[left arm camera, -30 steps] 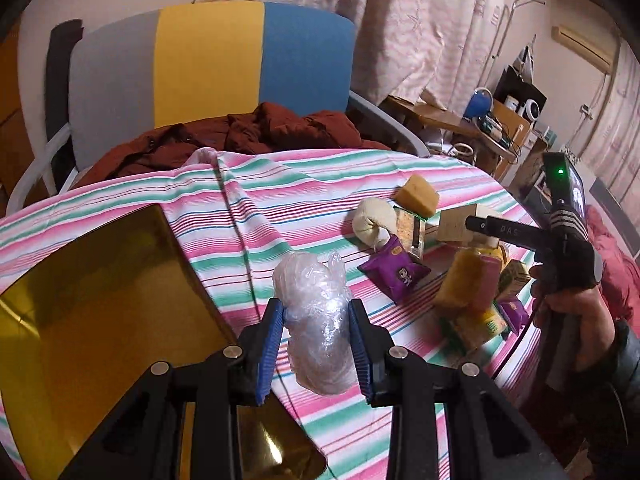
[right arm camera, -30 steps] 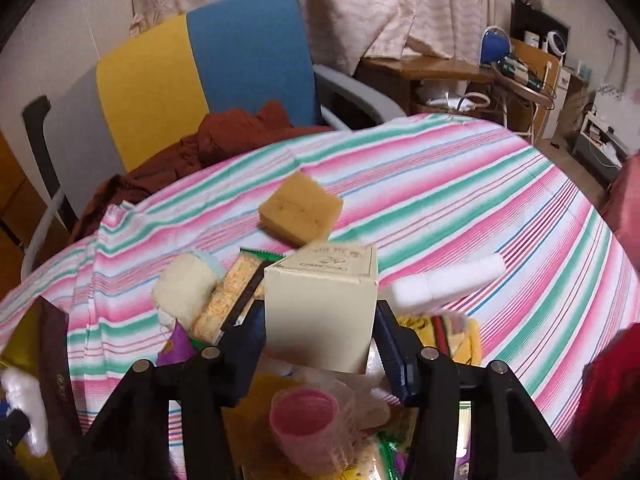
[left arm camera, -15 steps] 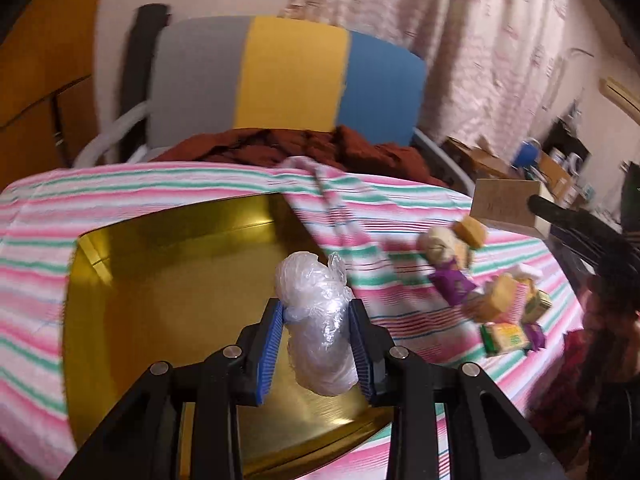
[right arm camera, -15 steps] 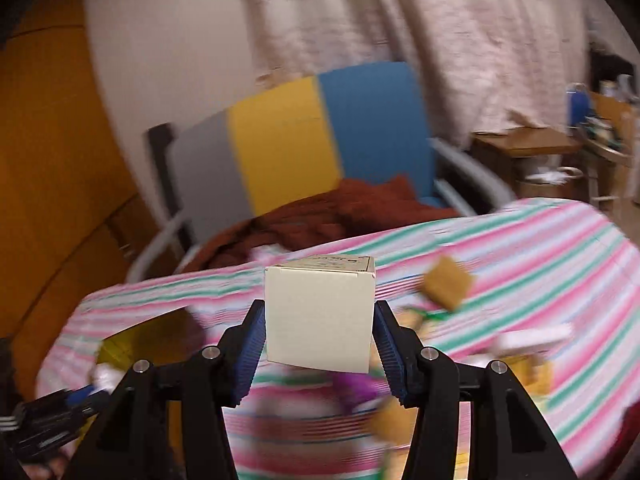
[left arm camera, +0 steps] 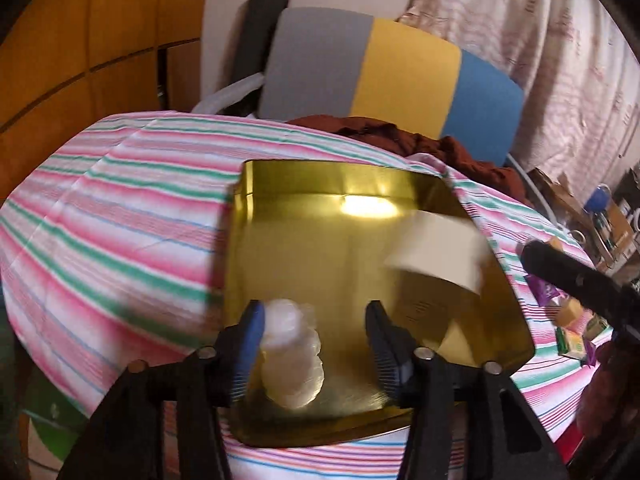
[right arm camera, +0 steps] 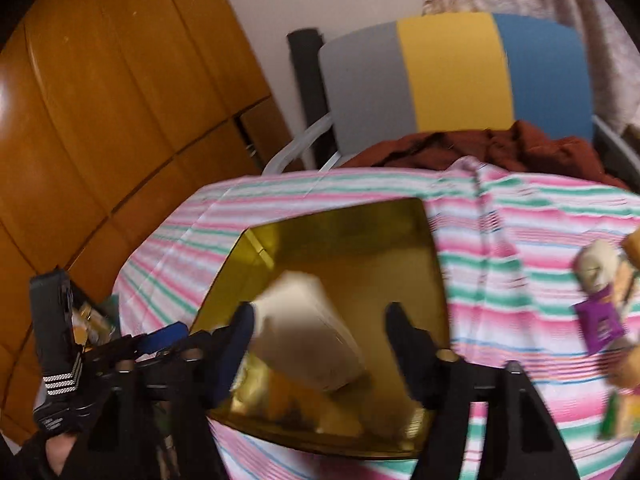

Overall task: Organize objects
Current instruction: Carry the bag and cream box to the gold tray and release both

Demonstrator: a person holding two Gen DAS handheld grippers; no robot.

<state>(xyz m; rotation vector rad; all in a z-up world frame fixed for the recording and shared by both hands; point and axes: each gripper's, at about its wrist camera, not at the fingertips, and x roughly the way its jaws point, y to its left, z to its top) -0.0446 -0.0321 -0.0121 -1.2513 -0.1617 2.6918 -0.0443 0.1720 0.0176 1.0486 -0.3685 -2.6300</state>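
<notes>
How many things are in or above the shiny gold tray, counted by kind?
Crumpled clear plastic bag: 1
Cream cardboard box: 1
Total: 2, both in or above the gold metal tray

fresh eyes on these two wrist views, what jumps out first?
The shiny gold tray on the striped tablecloth, filling the middle of both views. Over it, the left gripper stands open beside a clear plastic bag, and a blurred cream box tilts between the right gripper fingers.
</notes>
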